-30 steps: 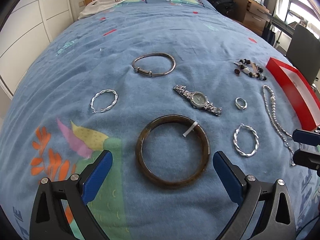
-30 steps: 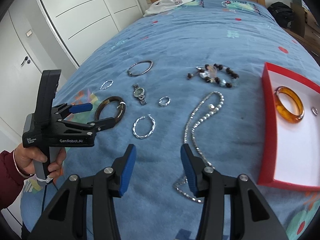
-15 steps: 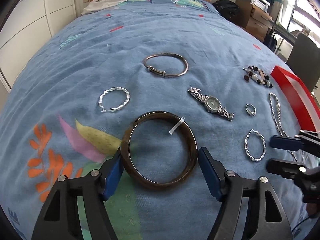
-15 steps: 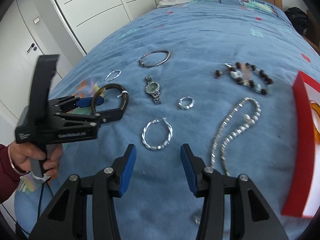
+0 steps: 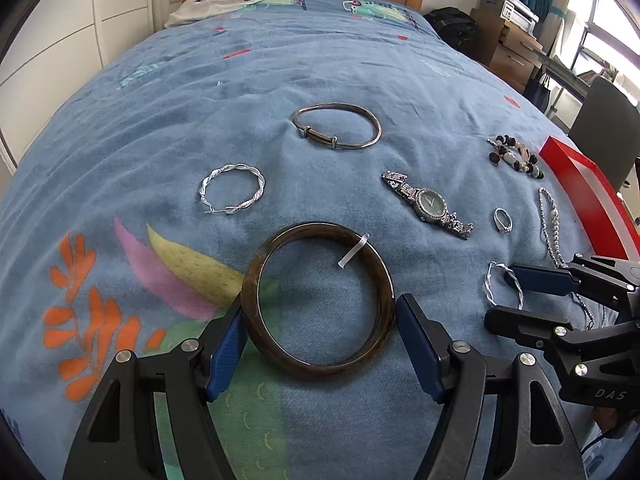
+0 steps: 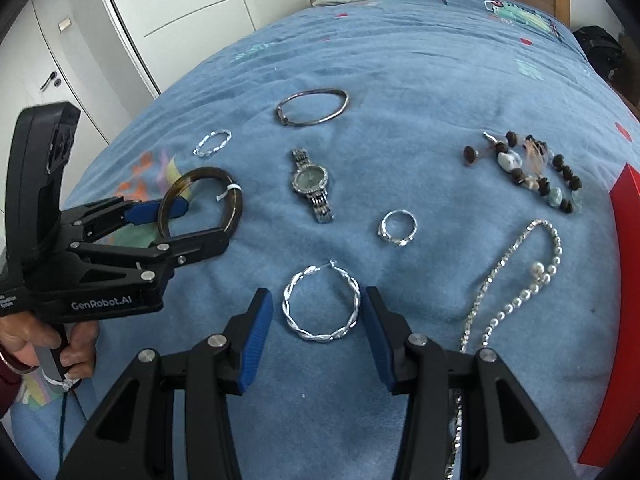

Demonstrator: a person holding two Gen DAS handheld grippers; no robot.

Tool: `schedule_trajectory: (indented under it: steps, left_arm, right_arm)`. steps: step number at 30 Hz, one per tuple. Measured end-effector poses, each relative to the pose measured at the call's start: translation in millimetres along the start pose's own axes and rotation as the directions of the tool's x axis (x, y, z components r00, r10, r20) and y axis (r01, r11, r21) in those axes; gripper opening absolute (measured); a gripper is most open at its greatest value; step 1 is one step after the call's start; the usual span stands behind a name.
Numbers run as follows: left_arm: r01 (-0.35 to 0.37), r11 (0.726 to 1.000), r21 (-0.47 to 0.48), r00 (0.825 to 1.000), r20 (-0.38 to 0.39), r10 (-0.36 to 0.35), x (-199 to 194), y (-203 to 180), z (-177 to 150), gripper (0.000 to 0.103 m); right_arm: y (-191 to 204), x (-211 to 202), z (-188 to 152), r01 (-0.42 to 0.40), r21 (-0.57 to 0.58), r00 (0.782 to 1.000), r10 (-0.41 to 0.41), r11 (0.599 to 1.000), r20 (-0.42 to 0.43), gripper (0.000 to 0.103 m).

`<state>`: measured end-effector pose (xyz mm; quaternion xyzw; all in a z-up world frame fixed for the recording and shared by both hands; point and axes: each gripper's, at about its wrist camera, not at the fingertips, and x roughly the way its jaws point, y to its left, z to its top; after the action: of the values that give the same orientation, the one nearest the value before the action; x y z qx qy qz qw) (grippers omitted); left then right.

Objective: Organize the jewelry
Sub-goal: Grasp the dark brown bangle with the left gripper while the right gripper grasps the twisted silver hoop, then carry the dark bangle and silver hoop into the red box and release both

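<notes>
1. The left gripper [image 5: 320,336] is low over the bed, its blue pads pressed against something round (a firm clamp).
2. The right gripper [image 6: 320,320] hovers, fingers spread.

Dark brown round bangle [image 5: 318,300] on blue bedspread [image 5: 280,80]; silver metal watch [image 5: 428,205] at two o'clock, twisted silver hoop [image 5: 233,193] at eleven, thin metal bangle [image 5: 337,125] at twelve.

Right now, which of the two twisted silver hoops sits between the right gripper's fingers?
The twisted silver hoop below the watch, between the right gripper fingers; the other hoop lies farther away.
</notes>
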<state>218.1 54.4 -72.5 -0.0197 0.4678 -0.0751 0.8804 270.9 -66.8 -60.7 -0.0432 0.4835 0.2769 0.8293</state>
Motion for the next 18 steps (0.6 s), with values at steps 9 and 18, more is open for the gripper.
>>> schedule_trajectory:
  steps: [9, 18]
  left_arm:
    - [0.015, 1.000, -0.022, 0.999, 0.031, -0.014, -16.2, -0.3, -4.0, 0.070]
    - [-0.008, 1.000, -0.010, 0.998, 0.062, 0.008, -44.6, -8.9, 1.0, 0.070]
  right_arm:
    - [-2.9, -12.7, 0.5, -0.015, 0.019, 0.999, 0.014, 1.000, 0.038, 0.038]
    - [-8.8, -61.5, 0.4, -0.022, 0.042, 0.992, 0.017, 0.999, 0.124, 0.038]
